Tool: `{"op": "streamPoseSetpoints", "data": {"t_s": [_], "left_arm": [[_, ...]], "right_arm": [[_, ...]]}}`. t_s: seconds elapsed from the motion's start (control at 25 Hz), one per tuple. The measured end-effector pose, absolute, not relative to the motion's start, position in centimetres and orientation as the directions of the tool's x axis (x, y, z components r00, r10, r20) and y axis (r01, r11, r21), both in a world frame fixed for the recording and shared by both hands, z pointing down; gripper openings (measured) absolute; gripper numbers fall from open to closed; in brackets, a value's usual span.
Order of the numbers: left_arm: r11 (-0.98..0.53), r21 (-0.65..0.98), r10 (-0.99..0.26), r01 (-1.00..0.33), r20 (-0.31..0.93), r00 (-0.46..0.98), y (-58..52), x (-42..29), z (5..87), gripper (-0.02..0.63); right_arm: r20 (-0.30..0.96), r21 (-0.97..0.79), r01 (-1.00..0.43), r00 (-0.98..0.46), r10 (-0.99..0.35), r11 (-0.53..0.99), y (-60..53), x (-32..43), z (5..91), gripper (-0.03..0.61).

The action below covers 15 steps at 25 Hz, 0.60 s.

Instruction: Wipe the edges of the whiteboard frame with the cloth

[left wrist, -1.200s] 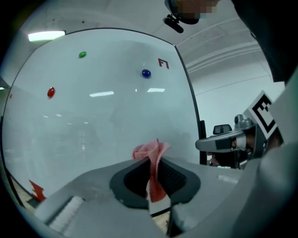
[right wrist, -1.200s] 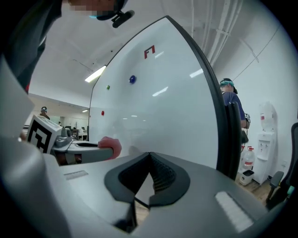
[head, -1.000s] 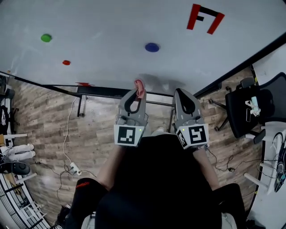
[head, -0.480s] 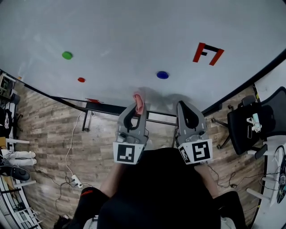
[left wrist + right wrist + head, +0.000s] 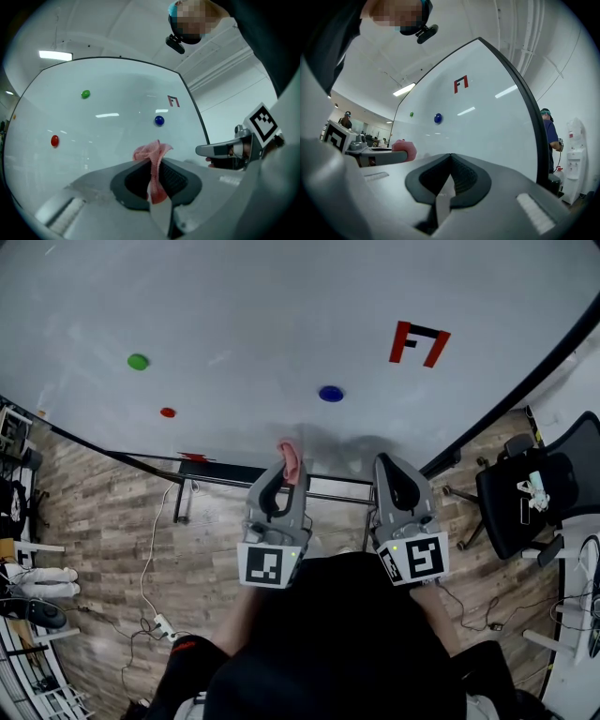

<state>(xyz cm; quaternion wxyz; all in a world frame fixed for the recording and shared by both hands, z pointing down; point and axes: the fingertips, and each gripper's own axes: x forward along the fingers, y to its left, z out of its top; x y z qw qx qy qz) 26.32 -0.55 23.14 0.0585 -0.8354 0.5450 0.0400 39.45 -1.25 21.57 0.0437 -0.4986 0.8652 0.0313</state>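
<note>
A large whiteboard (image 5: 281,324) with a thin black frame (image 5: 94,448) fills the upper part of the head view. My left gripper (image 5: 289,457) is shut on a pink cloth (image 5: 291,454), whose tuft (image 5: 152,152) sticks out past the jaw tips just short of the board's lower edge. My right gripper (image 5: 394,465) hangs beside it, shut and empty, its tips (image 5: 450,157) pointing at the board near the black right frame edge (image 5: 532,122). The pink cloth (image 5: 404,149) shows at the left of the right gripper view.
Magnets dot the board: green (image 5: 138,361), red (image 5: 168,412), blue (image 5: 330,393), plus a red-and-black mark (image 5: 419,341). Below are a wood floor with cables (image 5: 150,549), the board's stand bar (image 5: 328,493) and a black office chair (image 5: 525,493) at right. A person (image 5: 548,136) stands beyond the board's right edge.
The view has shifted so the board's lower edge sits lower in the frame. Both grippers stay close together below it, still shut, the cloth still in the left one.
</note>
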Motion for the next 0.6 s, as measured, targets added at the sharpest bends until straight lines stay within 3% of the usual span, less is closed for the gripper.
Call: {"op": "streamPoseSetpoints", "data": {"t_s": [0.6], "left_arm": [[-0.407,-0.05,-0.904,-0.912,-0.123,0.41,1.5,26.9,23.3,0.043]], "right_arm": [[-0.103,0.019,-0.852,-0.522,-0.847,0.523,0.6,39.2,21.6,0.0]]}}
